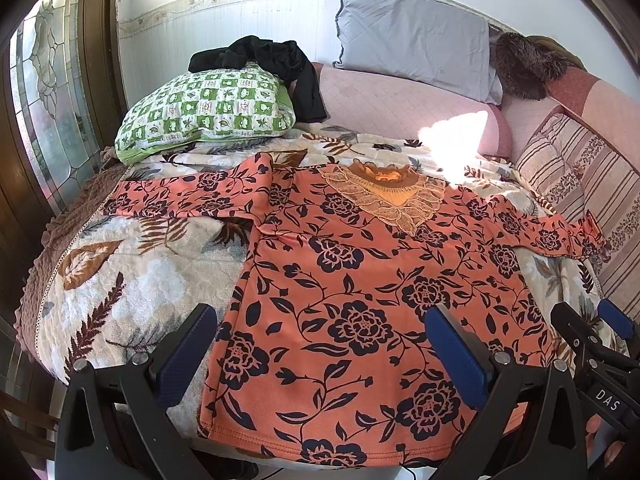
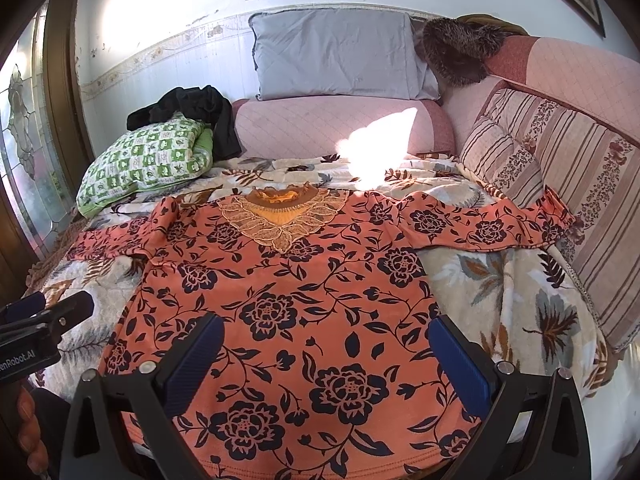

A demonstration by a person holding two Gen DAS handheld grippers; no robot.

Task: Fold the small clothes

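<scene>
Fingers of the left gripper and right gripper stand spread, empty, at 6 o'clock above the hem of the orange floral blouse, spread flat on the bed, collar toward 12 o'clock.

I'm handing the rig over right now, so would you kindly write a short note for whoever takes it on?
Left hand-held gripper: open, empty, hovering over the hem of the top.
Right hand-held gripper: open, empty, over the hem as well, a little to the right.
Top: orange floral, spread front up on the blanket, collar away from you, both sleeves out sideways; the right cuff reaches the striped cushion.
Done: laid out flat.
Left: no fold made yet; probably sleeves in first, then the body.
</scene>
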